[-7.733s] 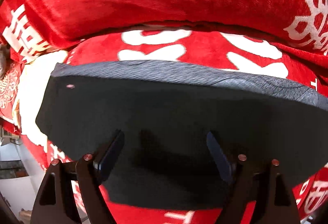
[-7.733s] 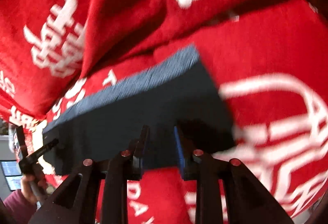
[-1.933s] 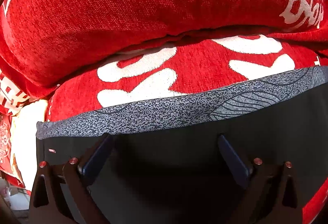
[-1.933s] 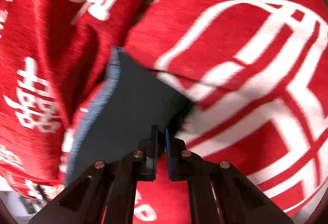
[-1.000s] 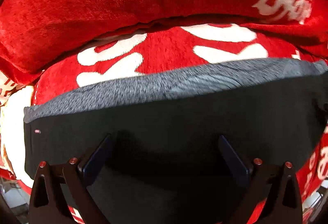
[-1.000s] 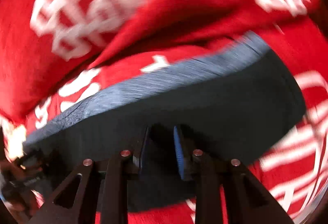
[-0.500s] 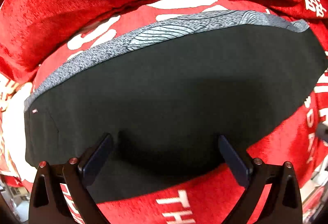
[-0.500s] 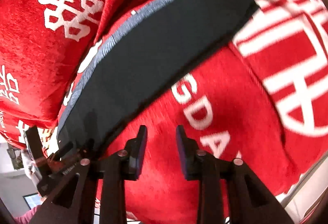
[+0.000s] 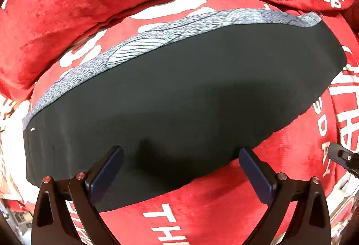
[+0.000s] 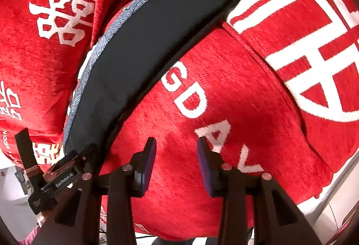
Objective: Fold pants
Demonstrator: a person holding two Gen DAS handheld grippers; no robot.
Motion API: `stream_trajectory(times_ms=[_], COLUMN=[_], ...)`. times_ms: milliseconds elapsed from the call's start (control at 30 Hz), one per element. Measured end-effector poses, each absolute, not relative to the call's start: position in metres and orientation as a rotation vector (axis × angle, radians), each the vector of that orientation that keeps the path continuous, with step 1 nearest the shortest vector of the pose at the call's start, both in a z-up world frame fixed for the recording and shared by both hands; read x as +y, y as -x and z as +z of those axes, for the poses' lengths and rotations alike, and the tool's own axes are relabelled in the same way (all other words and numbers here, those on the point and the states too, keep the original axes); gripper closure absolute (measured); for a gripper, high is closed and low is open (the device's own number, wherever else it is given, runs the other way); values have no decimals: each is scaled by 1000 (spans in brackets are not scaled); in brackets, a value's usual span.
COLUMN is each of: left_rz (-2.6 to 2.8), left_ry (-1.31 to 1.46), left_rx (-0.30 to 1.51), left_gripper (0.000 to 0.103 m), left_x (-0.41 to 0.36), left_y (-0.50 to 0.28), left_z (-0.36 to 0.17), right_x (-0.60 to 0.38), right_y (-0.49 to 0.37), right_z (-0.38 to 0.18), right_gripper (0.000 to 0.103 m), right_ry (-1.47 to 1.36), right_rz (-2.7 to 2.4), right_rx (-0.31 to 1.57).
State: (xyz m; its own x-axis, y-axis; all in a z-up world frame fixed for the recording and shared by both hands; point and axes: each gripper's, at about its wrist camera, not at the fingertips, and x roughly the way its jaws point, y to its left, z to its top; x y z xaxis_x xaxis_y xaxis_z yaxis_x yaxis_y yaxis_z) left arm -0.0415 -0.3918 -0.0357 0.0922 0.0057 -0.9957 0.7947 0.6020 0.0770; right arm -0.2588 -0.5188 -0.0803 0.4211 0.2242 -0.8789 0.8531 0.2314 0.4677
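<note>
My left gripper (image 9: 179,168) spread wide, empty, over the near edge of the folded pants (image 9: 179,99), which lie flat on the red blanket (image 9: 224,211). Right gripper (image 10: 176,162) parted, empty, beside them.

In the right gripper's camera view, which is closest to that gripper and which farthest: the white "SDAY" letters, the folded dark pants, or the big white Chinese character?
Seen from the right gripper:
1. White "SDAY" lettering on the red blanket, just ahead of the fingertips.
2. Folded dark pants, ahead and to the left, running away diagonally.
3. Big white Chinese character, far upper left on the cushion beyond the pants.
</note>
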Motion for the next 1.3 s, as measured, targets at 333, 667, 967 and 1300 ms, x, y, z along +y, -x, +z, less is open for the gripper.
stream_trajectory(times_ms=[333,667,967,1300], left_rz=[-645,-581,-568,-562], left_ry=[-694,-619,-606,-600], left_rx=[1355,1349,1344,1232], left_gripper=[0,0,0,0], left_x=[-421,-464,-458,-477], left_y=[48,40,52,45], left_z=[-9,-31,-54,-26], right_x=[-550,-622,-645,-663], right_y=[260,267,279,239], right_z=[-73,-111,-150,-126], right_gripper=[58,52,52,88], right_ry=[-1314,-1447,-1566,-1400], right_rz=[-542,-556,-497,-426], right_rx=[1029,832,656,684])
